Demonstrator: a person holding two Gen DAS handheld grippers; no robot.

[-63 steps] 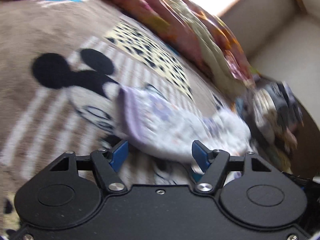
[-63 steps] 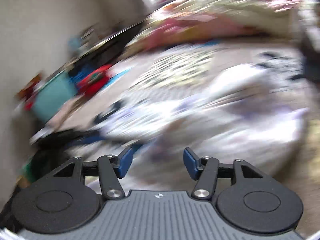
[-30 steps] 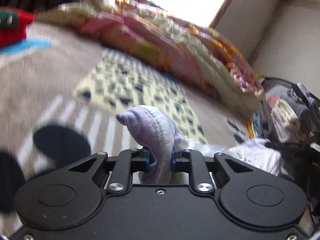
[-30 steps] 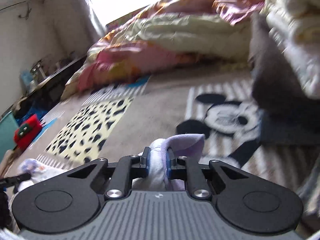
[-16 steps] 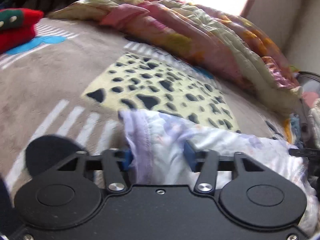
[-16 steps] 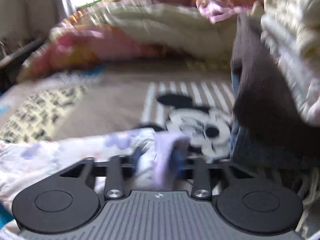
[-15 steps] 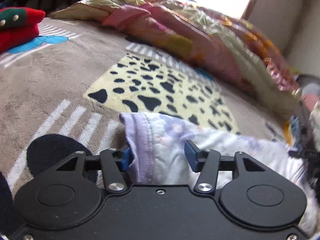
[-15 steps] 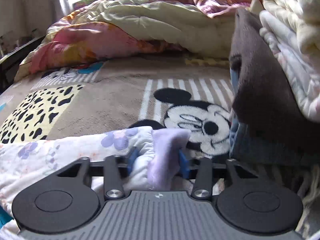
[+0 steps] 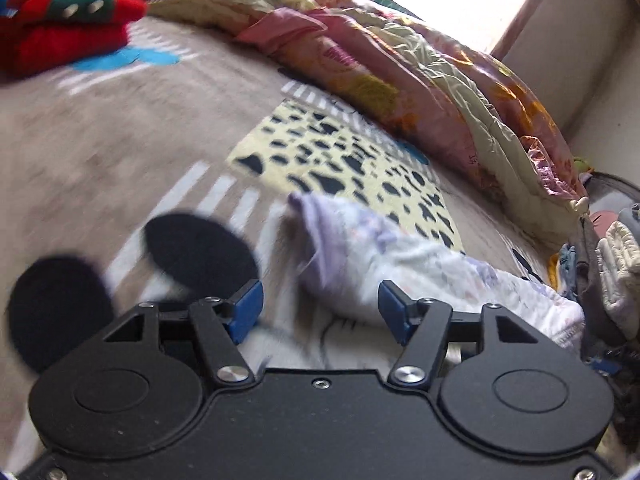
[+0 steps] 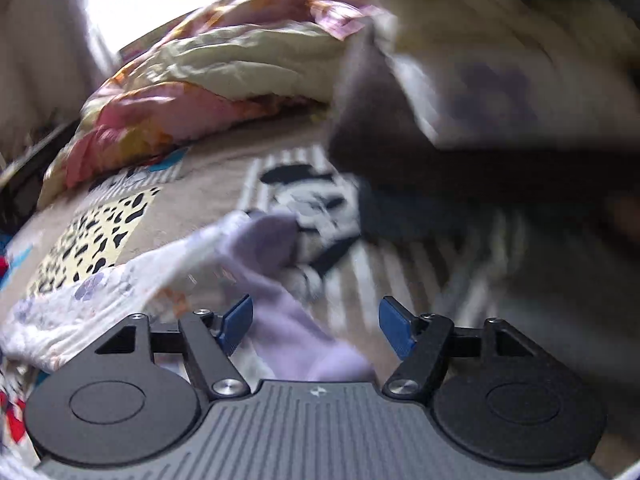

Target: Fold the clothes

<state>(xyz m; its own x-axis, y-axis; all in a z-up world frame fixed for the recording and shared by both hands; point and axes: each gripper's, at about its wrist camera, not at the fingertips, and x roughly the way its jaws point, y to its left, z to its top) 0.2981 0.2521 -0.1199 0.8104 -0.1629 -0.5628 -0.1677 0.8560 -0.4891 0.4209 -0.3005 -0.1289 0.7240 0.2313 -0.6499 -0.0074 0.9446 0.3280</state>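
- The left tongs [image 9: 320,306], which 1 second ago were clenched on the lilac-edged hem of the floral garment [image 9: 404,264], now stand released with their jaws opening; the blue pads [image 9: 246,304] sit clear of the cloth, though the garment's near fold lies just ahead of the gap.
- The right tongs [image 10: 316,318] have let go as well: their jaws are opening, and the lilac cuff [image 10: 276,240] they pinched a second ago lies loose between them, touched by neither pad as far as the blur allows.
- The floral garment now rests on the cartoon-mouse blanket [image 9: 100,168], its far edge overlapping the leopard-spot patch [image 9: 344,168] of that blanket, its body stretched sideways between the 2 tongs.
- Relative to the garment, the crumpled quilt [image 9: 420,80] lies well beyond it, the red plush toy [image 9: 64,28] far off to its left, and a stack of folded laundry [image 10: 480,80] just to its right.
- Judgement: both corners have been carried over and dropped, so 1 fold looks laid down; the piece seems ready for a fresh grip and a second fold, or smoothing.
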